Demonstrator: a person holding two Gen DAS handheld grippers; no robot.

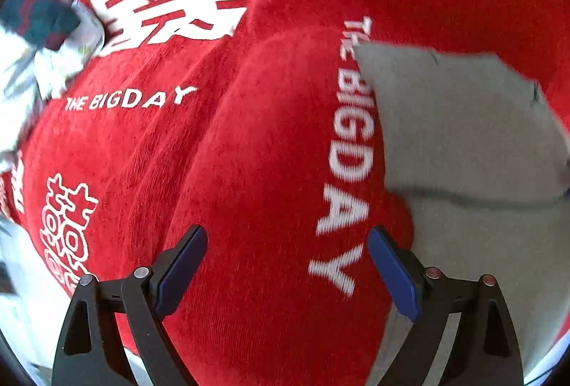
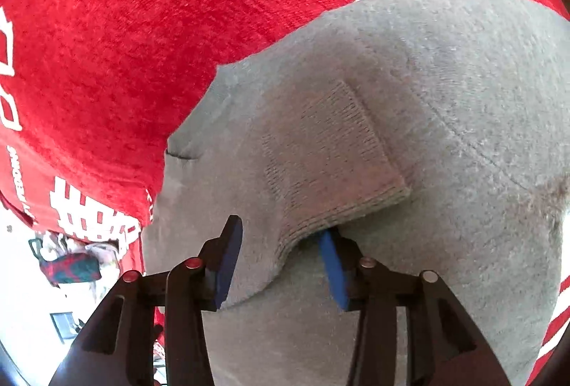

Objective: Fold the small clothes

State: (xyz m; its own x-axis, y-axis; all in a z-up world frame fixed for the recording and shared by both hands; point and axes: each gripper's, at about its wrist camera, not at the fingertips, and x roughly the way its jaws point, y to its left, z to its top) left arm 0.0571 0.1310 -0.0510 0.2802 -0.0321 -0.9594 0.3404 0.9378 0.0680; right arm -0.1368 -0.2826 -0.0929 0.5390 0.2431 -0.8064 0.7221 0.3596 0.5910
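The grey sock (image 2: pixel 409 136) lies on a red velvet cloth (image 2: pixel 178 12) printed with white lettering, its ribbed cuff (image 2: pixel 331 165) folded over the body. The right gripper (image 2: pixel 281 257) has its jaws spread — one blue pad (image 2: pixel 333 270) sits under the cuff edge, the other beside it, nothing pinched. The left gripper (image 1: pixel 286 274) hovers over the cloth, jaws spread wide, the sock (image 1: pixel 463 122) to its right. A plaid bundle (image 1: pixel 39 17) lies at the cloth's far edge.
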